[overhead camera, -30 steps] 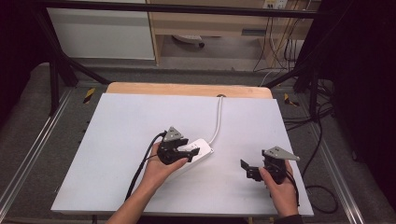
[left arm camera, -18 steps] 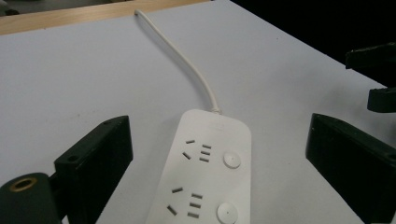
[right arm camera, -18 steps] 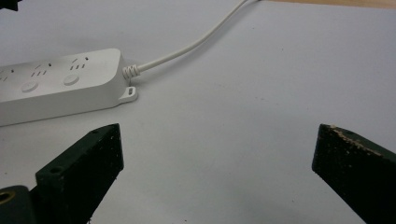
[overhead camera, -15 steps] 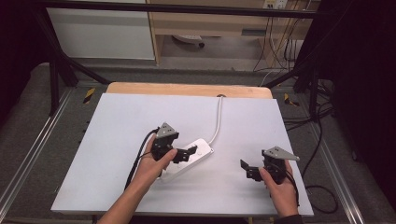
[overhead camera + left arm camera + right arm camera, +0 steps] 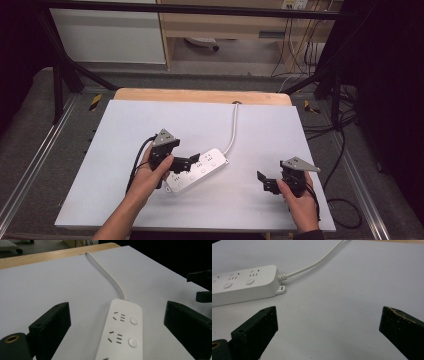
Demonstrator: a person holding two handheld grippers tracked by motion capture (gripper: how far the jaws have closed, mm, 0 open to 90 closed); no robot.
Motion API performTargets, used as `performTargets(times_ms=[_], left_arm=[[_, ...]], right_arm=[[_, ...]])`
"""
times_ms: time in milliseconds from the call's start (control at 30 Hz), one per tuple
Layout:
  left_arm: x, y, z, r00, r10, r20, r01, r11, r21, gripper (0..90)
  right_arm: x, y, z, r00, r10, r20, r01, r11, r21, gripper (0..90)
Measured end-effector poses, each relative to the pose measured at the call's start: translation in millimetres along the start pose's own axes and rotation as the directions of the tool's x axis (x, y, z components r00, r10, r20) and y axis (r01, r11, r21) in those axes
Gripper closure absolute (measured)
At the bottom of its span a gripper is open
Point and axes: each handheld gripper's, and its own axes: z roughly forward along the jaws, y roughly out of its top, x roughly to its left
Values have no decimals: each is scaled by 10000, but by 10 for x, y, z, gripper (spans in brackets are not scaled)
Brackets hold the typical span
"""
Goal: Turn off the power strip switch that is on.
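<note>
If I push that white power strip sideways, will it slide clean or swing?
The power strip looks like a rigid, flat plastic body, so it likely slides without tipping. Its cord runs off the table's far edge, so it will probably tug and pivot the strip.

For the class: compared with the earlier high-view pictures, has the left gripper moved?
Yes. The left gripper, jaws just opened, has drawn back leftward off the power strip, which lies where it lay on the white table.

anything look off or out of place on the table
Nothing is damaged or spilled. The white power strip lies flat but askew, diagonal to the table edges, with nothing plugged into its sockets. Its cord runs off the far edge.
</note>
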Motion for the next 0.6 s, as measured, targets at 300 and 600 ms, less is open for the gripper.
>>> performTargets(times_ms=[300,600], left_arm=[[139,-8,-195,9997,-122,-195,118,9997,-228,67],[273,-60,-413,9982,-229,-550,208,9990,-384,65]], right_arm=[[7,0,10,10000,-5,-7,5,10000,37,28],[10,-1,11,10000,17,29,-17,10000,9,27]])
